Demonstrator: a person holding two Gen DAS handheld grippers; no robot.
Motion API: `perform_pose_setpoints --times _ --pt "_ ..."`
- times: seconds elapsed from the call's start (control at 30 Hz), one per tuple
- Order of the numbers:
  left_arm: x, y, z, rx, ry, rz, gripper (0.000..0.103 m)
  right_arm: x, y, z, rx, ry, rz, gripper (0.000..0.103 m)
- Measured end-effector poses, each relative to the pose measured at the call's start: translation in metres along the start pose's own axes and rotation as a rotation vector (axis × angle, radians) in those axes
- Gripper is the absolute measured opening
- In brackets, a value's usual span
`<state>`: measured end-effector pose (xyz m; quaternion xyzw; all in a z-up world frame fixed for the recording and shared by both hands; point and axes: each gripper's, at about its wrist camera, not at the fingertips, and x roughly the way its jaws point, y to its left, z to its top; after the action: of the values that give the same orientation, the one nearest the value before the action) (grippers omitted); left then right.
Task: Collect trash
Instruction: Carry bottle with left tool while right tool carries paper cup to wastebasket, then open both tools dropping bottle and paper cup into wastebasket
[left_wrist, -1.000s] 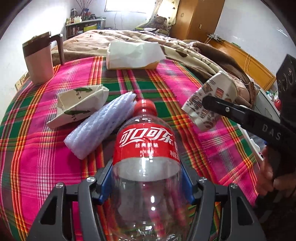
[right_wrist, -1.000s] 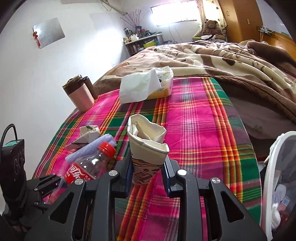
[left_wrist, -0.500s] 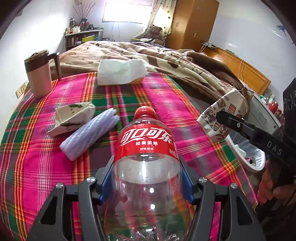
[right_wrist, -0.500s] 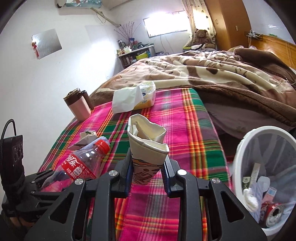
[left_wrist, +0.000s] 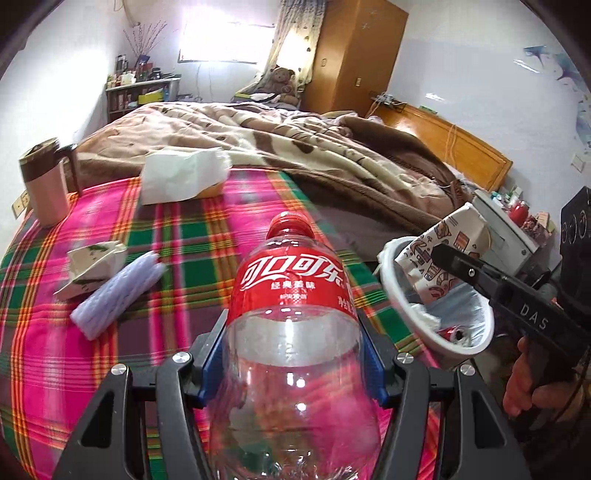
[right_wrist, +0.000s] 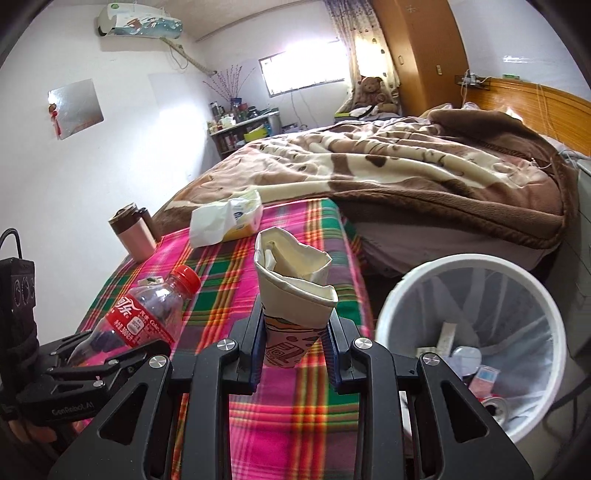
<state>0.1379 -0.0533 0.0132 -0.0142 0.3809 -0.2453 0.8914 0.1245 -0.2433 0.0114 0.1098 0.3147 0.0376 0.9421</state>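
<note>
My left gripper (left_wrist: 291, 354) is shut on an empty clear cola bottle (left_wrist: 291, 314) with a red label and cap, held above the plaid blanket; the bottle also shows in the right wrist view (right_wrist: 147, 310). My right gripper (right_wrist: 293, 343) is shut on a crushed paper cup (right_wrist: 295, 288), held beside the white trash bin (right_wrist: 391, 310). In the left wrist view the cup (left_wrist: 439, 254) hangs over the bin's rim (left_wrist: 388, 280). A folded paper carton (left_wrist: 92, 266) and a lilac foam sleeve (left_wrist: 118, 291) lie on the blanket.
A pink mug (left_wrist: 46, 192) stands at the blanket's far left corner. A tissue pack (left_wrist: 181, 177) lies at the far edge by the brown bed cover (left_wrist: 295, 147). The bin holds a can and scraps (right_wrist: 476, 376). A nightstand (left_wrist: 509, 229) stands behind the bin.
Both grippers have moved right and back from the blanket toward the bin. The cup now hangs at the bin's rim. The bin has come fully into both views.
</note>
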Motion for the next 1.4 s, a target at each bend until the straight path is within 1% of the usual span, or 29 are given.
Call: perform_pose_setpoints --times 0.23,0.47,0.63,0.9,1.0,1.2,1.3,1.4 --pt "0.011 -0.037 0.009 0.037 -0.009 -0.058 0.064 -0.016 -0.029 0.000 0.029 -0.013 -0.061 0.028" --pt "0.026 -0.075 0.015 0.071 -0.002 -0.111 0.064 -0.030 -0.064 -0.003 0.062 -0.019 -0.136 0.028" --pt "0.040 -0.098 0.017 0.099 0.017 -0.143 0.064 -0.032 -0.086 -0.007 0.090 0.003 -0.177 0.028" --pt "0.058 -0.132 0.015 0.140 0.042 -0.162 0.064 -0.036 -0.106 -0.010 0.112 0.012 -0.211 0.028" --pt "0.063 -0.145 0.014 0.165 0.045 -0.158 0.064 -0.034 -0.114 -0.010 0.117 0.020 -0.223 0.028" --pt "0.075 -0.167 0.015 0.191 0.060 -0.175 0.064 -0.030 -0.129 -0.011 0.123 0.044 -0.252 0.028" --pt "0.081 -0.175 0.015 0.210 0.070 -0.176 0.064 -0.028 -0.134 -0.013 0.123 0.060 -0.268 0.028" --pt "0.088 -0.179 0.016 0.205 0.083 -0.184 0.064 -0.024 -0.139 -0.015 0.119 0.083 -0.276 0.028"
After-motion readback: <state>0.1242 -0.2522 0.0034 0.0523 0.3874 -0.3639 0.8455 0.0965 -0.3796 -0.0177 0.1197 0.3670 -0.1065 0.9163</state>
